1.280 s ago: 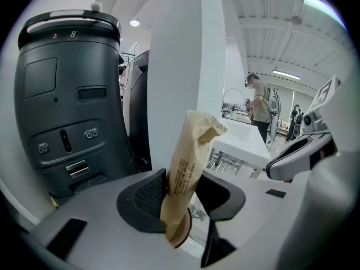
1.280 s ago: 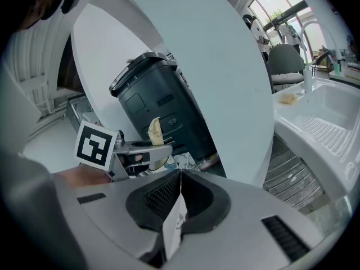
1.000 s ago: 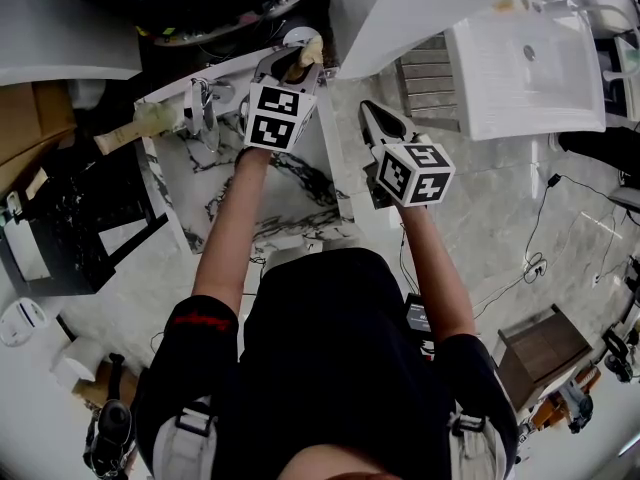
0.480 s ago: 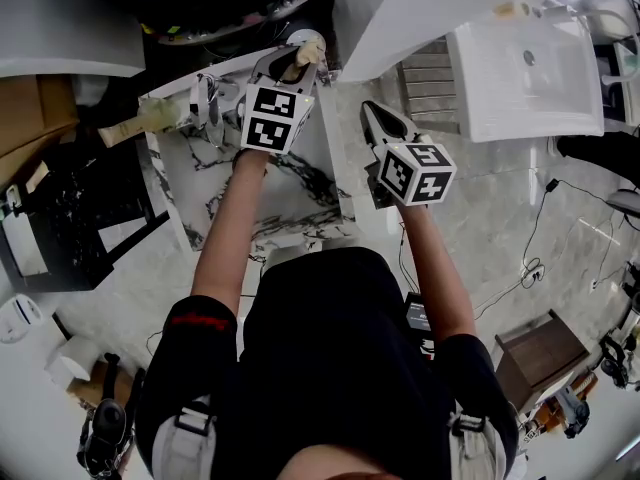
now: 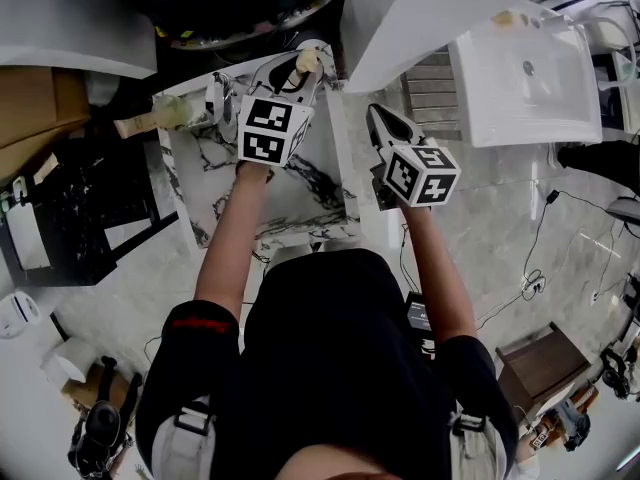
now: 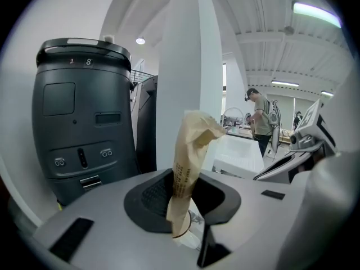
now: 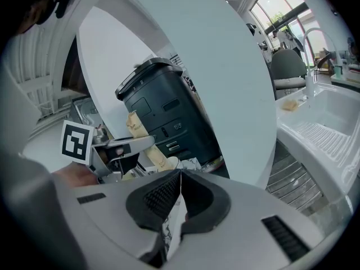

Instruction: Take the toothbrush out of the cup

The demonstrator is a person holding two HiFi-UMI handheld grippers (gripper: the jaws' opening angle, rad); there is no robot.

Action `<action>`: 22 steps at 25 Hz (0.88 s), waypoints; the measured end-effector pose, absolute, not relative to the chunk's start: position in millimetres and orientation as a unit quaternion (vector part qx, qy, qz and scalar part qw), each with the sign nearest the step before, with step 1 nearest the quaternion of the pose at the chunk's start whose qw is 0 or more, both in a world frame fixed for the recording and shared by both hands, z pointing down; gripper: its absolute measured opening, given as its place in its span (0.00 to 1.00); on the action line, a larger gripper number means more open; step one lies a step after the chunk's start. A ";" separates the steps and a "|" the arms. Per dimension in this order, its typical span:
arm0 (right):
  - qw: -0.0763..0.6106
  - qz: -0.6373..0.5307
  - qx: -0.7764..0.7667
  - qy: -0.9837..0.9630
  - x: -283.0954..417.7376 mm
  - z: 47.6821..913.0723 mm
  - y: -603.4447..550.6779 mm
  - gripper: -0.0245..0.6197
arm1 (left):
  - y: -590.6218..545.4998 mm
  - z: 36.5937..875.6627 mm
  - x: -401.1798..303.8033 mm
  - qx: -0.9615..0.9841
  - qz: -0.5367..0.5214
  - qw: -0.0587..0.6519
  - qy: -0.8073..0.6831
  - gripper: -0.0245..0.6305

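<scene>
The tan paper-wrapped toothbrush (image 6: pixel 188 162) stands upright between the jaws of my left gripper (image 5: pixel 296 68), which have just been closing and now pinch its sleeve. Against a second ago, that gripper sits nearer the top of the head view, and the toothbrush has come up with it. Its lower end meets the rim of the small pale cup (image 7: pixel 172 163) — whether it has cleared, I cannot tell. My right gripper (image 7: pixel 179 191) hangs beside, jaws pressed together on nothing. Only the left gripper view shows print on the sleeve. Only the right gripper view shows the cup under my left jaws, before the dark grey bin (image 6: pixel 84 122). The head view alone shows the marble-veined white basin (image 5: pixel 300 193) below.
</scene>
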State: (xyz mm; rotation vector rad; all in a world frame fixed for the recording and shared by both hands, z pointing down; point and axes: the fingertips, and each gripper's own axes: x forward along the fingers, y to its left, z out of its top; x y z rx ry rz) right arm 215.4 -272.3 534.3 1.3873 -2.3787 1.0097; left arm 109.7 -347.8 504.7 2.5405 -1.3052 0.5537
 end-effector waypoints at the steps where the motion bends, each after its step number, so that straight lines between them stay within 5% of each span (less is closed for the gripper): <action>1: 0.104 0.340 0.470 -0.808 214.1 531.9 -271.8 0.09 | -345.3 499.7 108.1 0.868 0.184 0.114 -0.447 0.18; 22: 0.088 0.292 0.445 -0.842 185.5 476.0 -268.6 0.09 | -278.0 435.7 81.1 0.868 0.112 0.123 -0.468 0.18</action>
